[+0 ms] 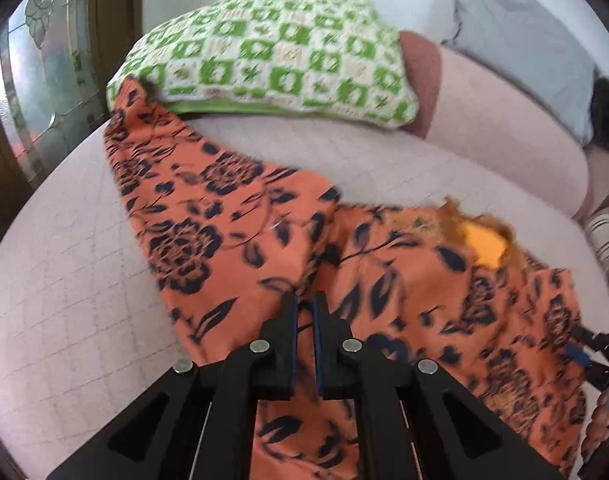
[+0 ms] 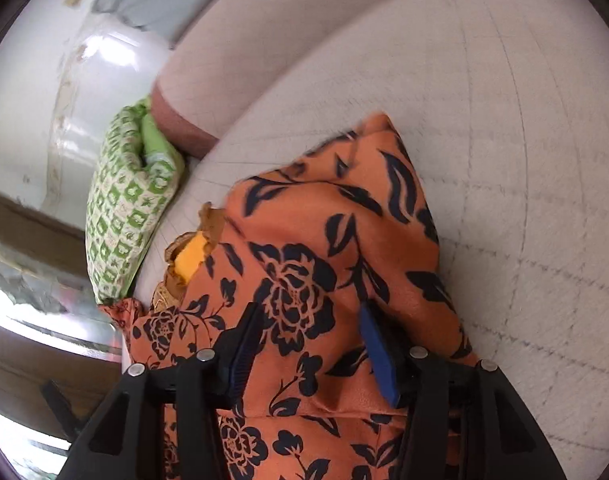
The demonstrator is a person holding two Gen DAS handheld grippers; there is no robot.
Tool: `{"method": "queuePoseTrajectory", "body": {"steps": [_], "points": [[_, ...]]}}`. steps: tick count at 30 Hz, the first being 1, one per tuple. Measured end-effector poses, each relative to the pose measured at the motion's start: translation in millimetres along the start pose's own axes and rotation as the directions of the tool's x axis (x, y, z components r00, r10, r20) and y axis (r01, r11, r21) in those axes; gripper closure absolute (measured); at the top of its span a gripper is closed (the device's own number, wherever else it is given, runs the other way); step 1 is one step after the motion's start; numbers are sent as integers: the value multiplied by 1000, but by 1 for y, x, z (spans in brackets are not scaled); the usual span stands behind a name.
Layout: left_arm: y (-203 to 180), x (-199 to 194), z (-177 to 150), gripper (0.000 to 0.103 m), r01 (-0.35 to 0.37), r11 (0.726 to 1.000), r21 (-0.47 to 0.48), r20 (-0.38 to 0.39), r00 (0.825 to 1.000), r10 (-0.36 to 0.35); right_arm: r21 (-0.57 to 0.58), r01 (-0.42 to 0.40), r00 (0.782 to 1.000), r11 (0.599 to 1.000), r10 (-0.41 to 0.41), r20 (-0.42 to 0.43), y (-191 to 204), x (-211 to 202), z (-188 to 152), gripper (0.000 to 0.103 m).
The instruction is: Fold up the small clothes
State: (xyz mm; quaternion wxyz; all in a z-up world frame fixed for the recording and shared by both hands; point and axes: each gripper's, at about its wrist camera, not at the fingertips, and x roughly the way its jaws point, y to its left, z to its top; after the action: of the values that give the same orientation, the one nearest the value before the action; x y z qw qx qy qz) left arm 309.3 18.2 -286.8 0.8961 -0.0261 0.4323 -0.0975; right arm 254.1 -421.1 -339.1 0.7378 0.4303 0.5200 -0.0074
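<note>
An orange garment [image 1: 232,240] printed with dark navy flowers and leaves lies spread across a pale pink sofa seat [image 1: 64,288] with a faint grid pattern. One long part of it stretches toward the seat's back left corner, where its end touches a green-and-white crocheted cushion [image 1: 264,60] that leans against the sofa's backrest [image 1: 496,120]. Nearer the seat's right edge, a frilled opening in the cloth shows a bright yellow-orange lining [image 1: 486,242].

The left hand-held gripper [image 1: 304,304] points steeply down at the garment near the seat's front edge. Its two black fingers are almost together, with only a narrow slit between the blue pads; a raised fold of the orange cloth meets their tips, but whether cloth is pinched there cannot be made out.

The right hand-held gripper [image 2: 310,320] hovers over a folded-over part of the same garment [image 2: 324,240]. Its fingers stand well apart, released, with the cloth below and between them and neither blue pad [image 2: 378,356] pressing on it.

A grey pillow [image 1: 516,36] rests at the back right of the sofa.
</note>
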Motion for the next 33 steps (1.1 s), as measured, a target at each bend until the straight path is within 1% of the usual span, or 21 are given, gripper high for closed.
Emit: {"method": "queuePoseTrajectory", "body": {"steps": [1,2,3,5,6,7,8,9,10,12,14,16,18,20,22,23,25,26,28,30,33], "points": [[-5,-2,0,88,16,1000,4,17,1000,-16,-8,-42,999,999,42,-34,4,0,0,48],[-9,-3,0,74,26,1000,10,32,999,-26,9,-73,997,997,73,-34,4,-2,0,48],[-15,-4,0,59,29,999,24,49,998,-31,27,-78,997,997,77,24,4,-11,-1,48],[-27,-1,0,44,1,998,61,67,998,-5,-8,-80,988,997,81,134,7,-25,0,47],[-31,6,0,43,-37,996,78,51,998,33,-22,-65,985,998,68,160,7,-27,2,44],[-32,17,0,43,-68,994,84,13,998,67,-22,-31,986,999,35,163,4,-23,3,34],[-29,27,0,43,-71,995,69,-31,997,73,-6,14,992,1000,-13,127,0,-13,3,32],[-22,37,1,43,-55,998,28,-85,995,57,7,42,998,999,-42,54,-8,4,2,32],[-13,42,1,43,-30,999,-26,-119,993,27,-19,49,996,999,-48,81,-7,4,0,32],[7,32,7,43,35,990,-134,-99,994,-49,-50,51,993,997,-46,108,3,-5,-1,32],[28,8,12,43,59,978,-202,-27,997,-66,-40,-10,993,999,15,118,6,-8,-3,32],[59,-17,13,39,39,958,-283,54,998,-25,-38,-52,990,998,57,126,9,-10,-5,32],[89,-28,14,27,2,928,-373,84,996,32,-65,-61,989,996,69,134,15,-13,-9,32],[124,-27,20,27,-34,881,-471,58,996,69,-81,-77,988,994,87,125,20,-15,-10,32],[152,-23,30,27,-43,840,-541,40,996,77,-92,-93,988,991,103,114,27,-14,-11,32],[164,-19,38,27,-48,830,-556,36,996,82,-101,-95,988,990,106,109,30,-14,-11,32],[184,-11,60,27,-97,820,-564,17,991,130,-121,-99,989,988,112,100,37,-10,-14,32],[190,-7,70,27,-102,815,-571,21,990,139,-129,-99,989,987,113,100,39,-8,-16,32],[203,8,89,27,-105,797,-594,15,990,141,-139,-101,988,985,115,100,40,-8,-18,32],[210,28,103,27,-124,797,-592,-8,989,148,-145,-98,989,985,112,94,42,-5,-18,32],[223,57,111,27,-145,779,-610,-32,987,159,-155,-86,991,984,101,92,45,-1,-17,32]]}}
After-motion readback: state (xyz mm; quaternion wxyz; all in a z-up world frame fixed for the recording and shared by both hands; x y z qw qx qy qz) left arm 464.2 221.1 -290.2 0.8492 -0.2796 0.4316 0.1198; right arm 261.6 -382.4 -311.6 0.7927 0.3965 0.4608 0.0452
